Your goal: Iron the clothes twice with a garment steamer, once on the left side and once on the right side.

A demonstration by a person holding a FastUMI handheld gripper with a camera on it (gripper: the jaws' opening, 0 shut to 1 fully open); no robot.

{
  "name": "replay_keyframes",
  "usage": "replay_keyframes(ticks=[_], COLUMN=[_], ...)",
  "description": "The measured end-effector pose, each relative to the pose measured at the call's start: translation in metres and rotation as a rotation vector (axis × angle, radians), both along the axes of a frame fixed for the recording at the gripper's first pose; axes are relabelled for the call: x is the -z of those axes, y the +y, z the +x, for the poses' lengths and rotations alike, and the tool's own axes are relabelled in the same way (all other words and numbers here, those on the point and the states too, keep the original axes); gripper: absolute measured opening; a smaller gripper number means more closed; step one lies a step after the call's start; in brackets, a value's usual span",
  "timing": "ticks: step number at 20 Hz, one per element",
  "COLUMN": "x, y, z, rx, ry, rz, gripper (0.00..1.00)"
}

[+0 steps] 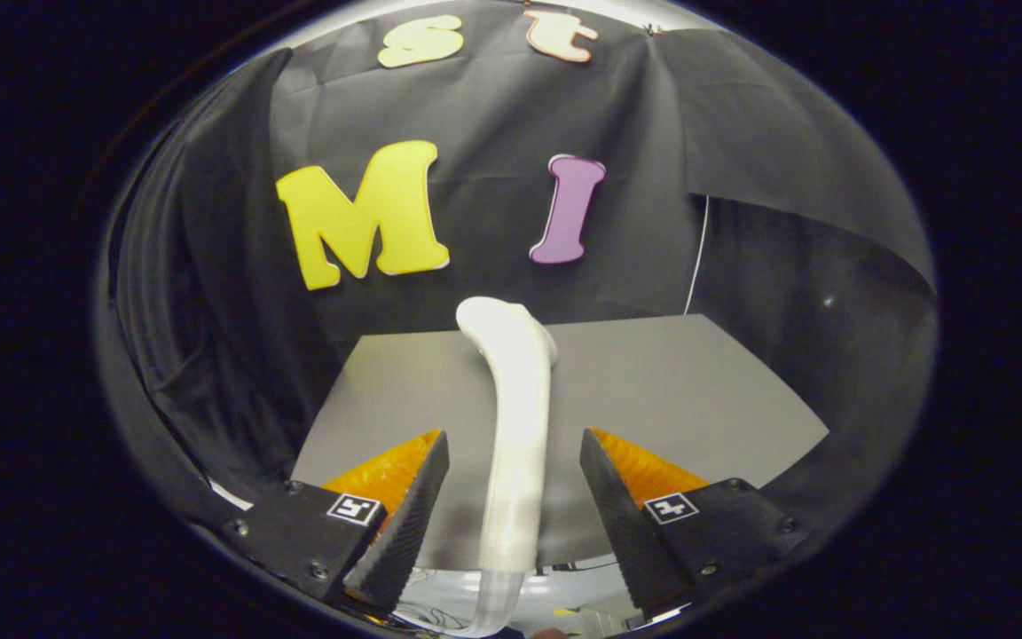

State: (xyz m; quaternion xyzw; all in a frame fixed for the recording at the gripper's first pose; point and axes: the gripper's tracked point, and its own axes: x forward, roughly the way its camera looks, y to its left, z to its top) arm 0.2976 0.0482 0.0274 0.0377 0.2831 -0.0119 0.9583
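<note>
Grey table (653, 390) behind white steamer (515, 426) between spread tongs (514, 461), untouched

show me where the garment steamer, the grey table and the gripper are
garment steamer (518, 417): gripper view, mid handle.
grey table (697, 390): gripper view, bare top.
hand-held gripper (514, 453): gripper view, midway between open fingertips.

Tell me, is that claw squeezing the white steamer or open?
Open. The claw has its two fingers spread, with gaps on both sides of the white steamer handle standing between them.
</note>
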Motion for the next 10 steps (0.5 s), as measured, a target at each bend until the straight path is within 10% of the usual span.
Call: replay_keyframes(ticks=[10], x=[0.041], y=[-0.006], z=[0.010], rx=[0.047], ry=[0.106], rz=[-0.015], gripper=[0.57])
